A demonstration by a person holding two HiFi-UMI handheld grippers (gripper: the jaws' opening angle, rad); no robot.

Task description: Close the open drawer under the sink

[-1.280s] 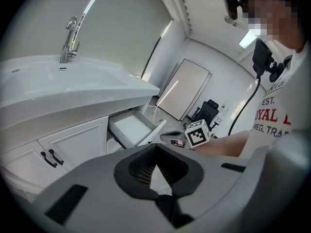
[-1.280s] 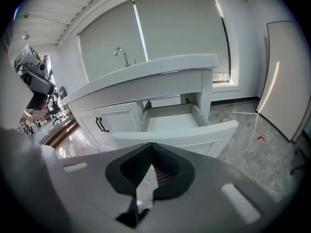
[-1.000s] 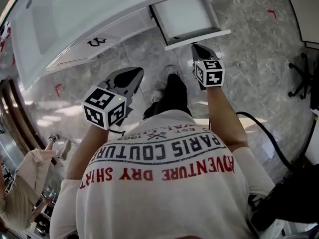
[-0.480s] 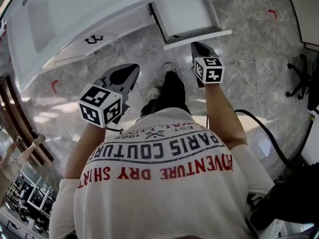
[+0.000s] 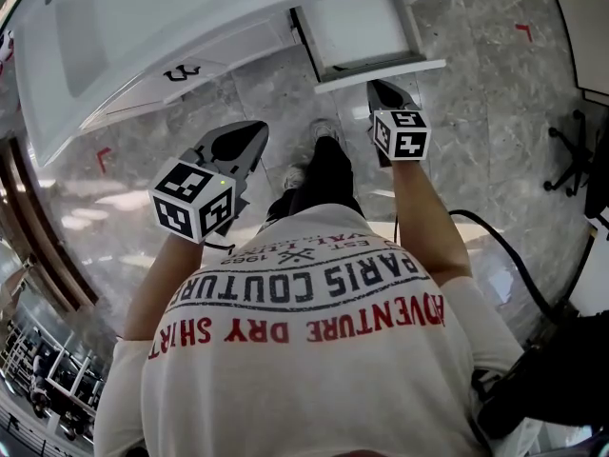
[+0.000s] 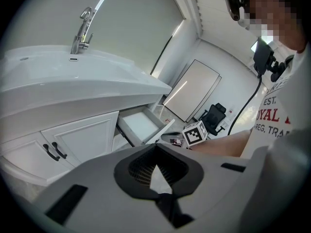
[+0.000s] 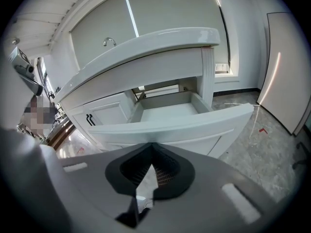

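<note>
The white drawer [image 5: 354, 29] stands pulled out under the sink counter [image 5: 143, 27], at the top of the head view. Its front panel [image 5: 381, 72] faces me. My right gripper [image 5: 380, 88] is shut and empty, with its tips just short of that panel; I cannot tell if they touch. In the right gripper view the drawer front [image 7: 170, 126] fills the middle, right beyond the right gripper [image 7: 152, 150], and the drawer's inside [image 7: 167, 111] is bare. My left gripper [image 5: 245, 136] hangs shut and empty over the floor, left of the drawer. The left gripper [image 6: 155, 155] sees the drawer [image 6: 141, 124] from the side.
Shut cabinet doors with black handles [image 5: 181, 71] sit left of the drawer. The person's shoes [image 5: 324, 131] stand on the marble floor between the grippers. An office chair [image 5: 576, 150] and a black cable [image 5: 504, 255] are at the right. A white panel [image 7: 284, 67] leans right of the cabinet.
Hardly anything: both grippers hold their places and the drawer stands open as before. A bystander at the left edge has passed out of view.
</note>
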